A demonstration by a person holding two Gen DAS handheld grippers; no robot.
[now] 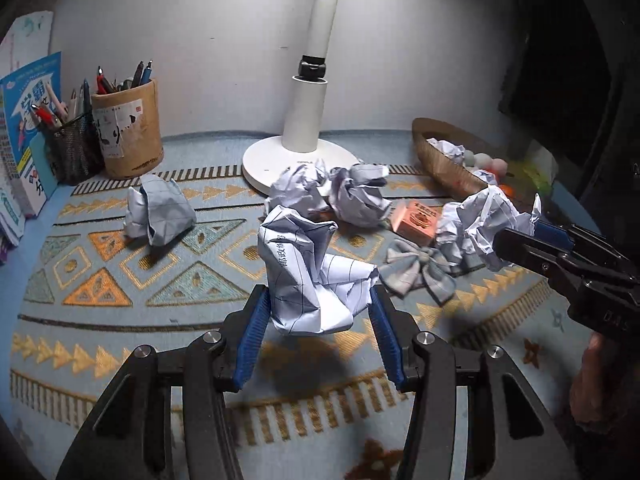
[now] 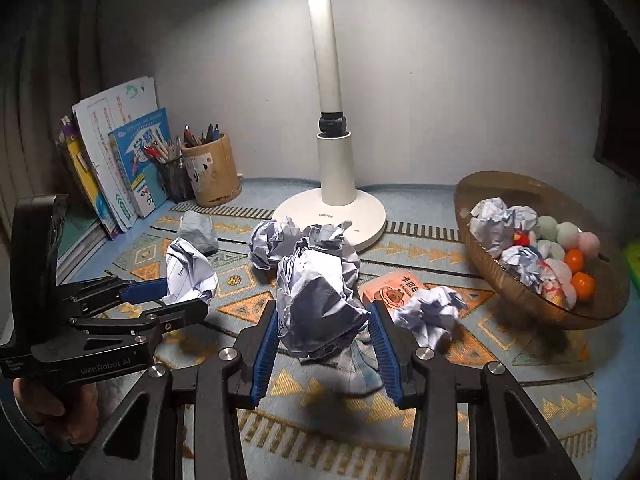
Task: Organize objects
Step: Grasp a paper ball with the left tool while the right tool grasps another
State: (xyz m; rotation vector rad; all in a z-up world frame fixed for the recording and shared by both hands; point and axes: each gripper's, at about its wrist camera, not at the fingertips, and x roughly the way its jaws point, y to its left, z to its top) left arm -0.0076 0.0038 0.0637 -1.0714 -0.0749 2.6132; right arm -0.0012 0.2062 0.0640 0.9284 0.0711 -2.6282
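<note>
- Paper balls: one crumpled wad [image 1: 316, 276] clamped in left gripper [image 1: 316, 312], another wad [image 2: 320, 304] clamped in right gripper [image 2: 324, 336], both lifted off the patterned mat [image 1: 120, 272].
- Step, likely: grasp done, carry pending. Next move probably calls for swinging both to the woven basket [image 2: 516, 192] and releasing.
- More wads near lamp base [image 2: 304, 208].
- Basket's far side dark; cloth bow [image 1: 416, 268] partly covered.

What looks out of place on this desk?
Crumpled paper balls litter the mat: one left, two by the lamp base. Each gripper, left and right, holds another. A cloth bow lies loose by the pink box.
</note>
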